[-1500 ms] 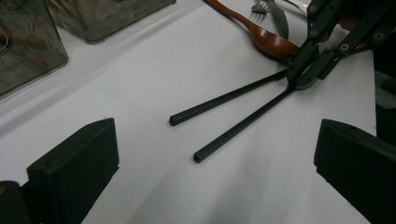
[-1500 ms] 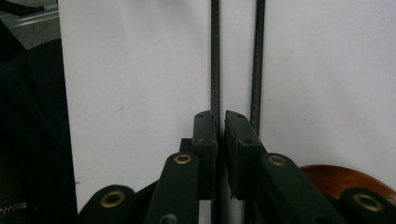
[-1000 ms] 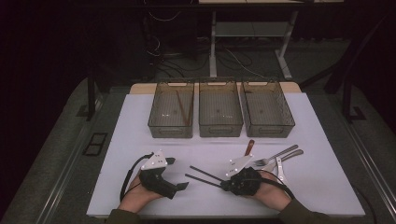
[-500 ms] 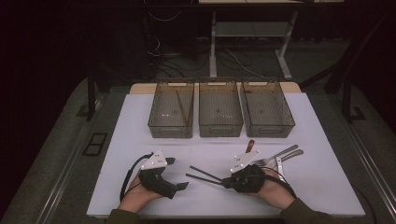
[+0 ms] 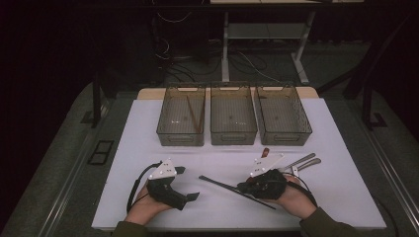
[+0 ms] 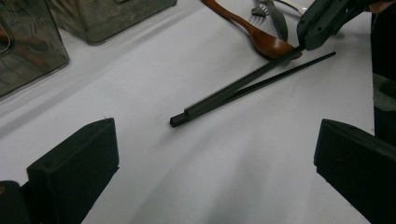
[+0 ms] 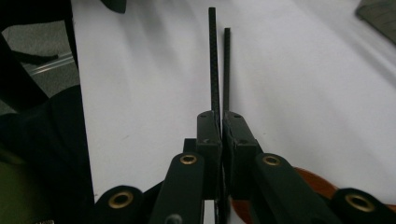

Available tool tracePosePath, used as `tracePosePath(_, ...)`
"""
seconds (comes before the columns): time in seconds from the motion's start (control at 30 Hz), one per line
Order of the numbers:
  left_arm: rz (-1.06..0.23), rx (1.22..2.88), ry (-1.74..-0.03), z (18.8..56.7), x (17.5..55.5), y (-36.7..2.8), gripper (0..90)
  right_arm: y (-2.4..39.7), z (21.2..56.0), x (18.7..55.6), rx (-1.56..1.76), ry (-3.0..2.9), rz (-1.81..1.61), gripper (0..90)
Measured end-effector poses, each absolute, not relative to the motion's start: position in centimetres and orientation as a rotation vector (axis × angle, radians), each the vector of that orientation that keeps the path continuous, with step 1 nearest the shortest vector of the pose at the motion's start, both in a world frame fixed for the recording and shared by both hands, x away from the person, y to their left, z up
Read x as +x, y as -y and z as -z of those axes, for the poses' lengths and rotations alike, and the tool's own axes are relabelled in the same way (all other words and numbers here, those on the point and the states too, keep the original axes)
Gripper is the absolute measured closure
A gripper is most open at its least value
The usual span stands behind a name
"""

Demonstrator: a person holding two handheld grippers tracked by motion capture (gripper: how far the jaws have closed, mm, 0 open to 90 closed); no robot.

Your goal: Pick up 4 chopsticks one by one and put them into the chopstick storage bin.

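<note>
No brand, label or writing can be read on anything on the table.

Your right gripper sits low over the white table, near its front edge, with its jaws pressed together on a pair of black chopsticks. In the right gripper view the two jaws meet with almost no gap, and the chopsticks run straight out ahead of them, side by side, one tip reaching slightly farther than the other. In the high view the pair lies at a shallow slant across the table, its free end pointing toward your left gripper, its other end passing under your right hand.

The chopsticks are thin, straight, matte black and square at the thick end; in the left gripper view they lie nearly parallel, close together, with the right gripper clamped near their far end.

Your left gripper rests on the table well apart from the chopsticks, its jaws standing wide with bare table between them.

Just beside the right gripper lies a brown wooden spoon, and beyond it metal cutlery. Three smoky see-through bins stand in a row farther back; the left bin holds brown chopsticks, the middle bin and right bin stand next to it
</note>
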State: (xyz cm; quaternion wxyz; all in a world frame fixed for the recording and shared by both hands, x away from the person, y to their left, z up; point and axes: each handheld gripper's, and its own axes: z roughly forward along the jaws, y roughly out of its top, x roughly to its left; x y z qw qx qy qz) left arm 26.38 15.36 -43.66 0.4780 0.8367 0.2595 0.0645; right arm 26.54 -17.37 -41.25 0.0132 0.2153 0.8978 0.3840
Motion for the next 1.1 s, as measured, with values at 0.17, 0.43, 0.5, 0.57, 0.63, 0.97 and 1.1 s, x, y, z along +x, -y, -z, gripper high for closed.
tracePosePath(0.17,-0.156,2.043,-0.634,43.7,26.4,-15.4,0.0,17.8,40.9,26.9,0.685,-2.772,-1.212,85.6)
tracePosePath(0.43,-0.155,2.039,-0.641,43.8,26.4,-15.3,0.0,18.5,39.8,28.2,0.706,-2.714,-1.233,85.6)
tracePosePath(0.5,-0.156,2.042,-0.638,43.8,26.4,-15.4,0.0,18.7,39.6,28.6,0.713,-2.698,-1.243,85.6)
tracePosePath(0.57,-0.157,2.041,-0.639,43.8,26.4,-15.4,0.0,18.8,39.4,29.0,0.732,-2.684,-1.254,85.6)
tracePosePath(0.63,-0.157,2.041,-0.640,43.8,26.4,-15.4,0.0,18.9,39.2,29.4,0.742,-2.672,-1.256,85.6)
tracePosePath(0.97,-0.161,2.046,-0.634,43.7,26.4,-15.4,0.0,18.9,38.0,30.8,0.759,-2.619,-1.299,85.6)
tracePosePath(1.1,-0.160,2.046,-0.633,43.8,26.4,-15.4,0.0,18.9,37.2,31.5,0.767,-2.591,-1.323,85.6)
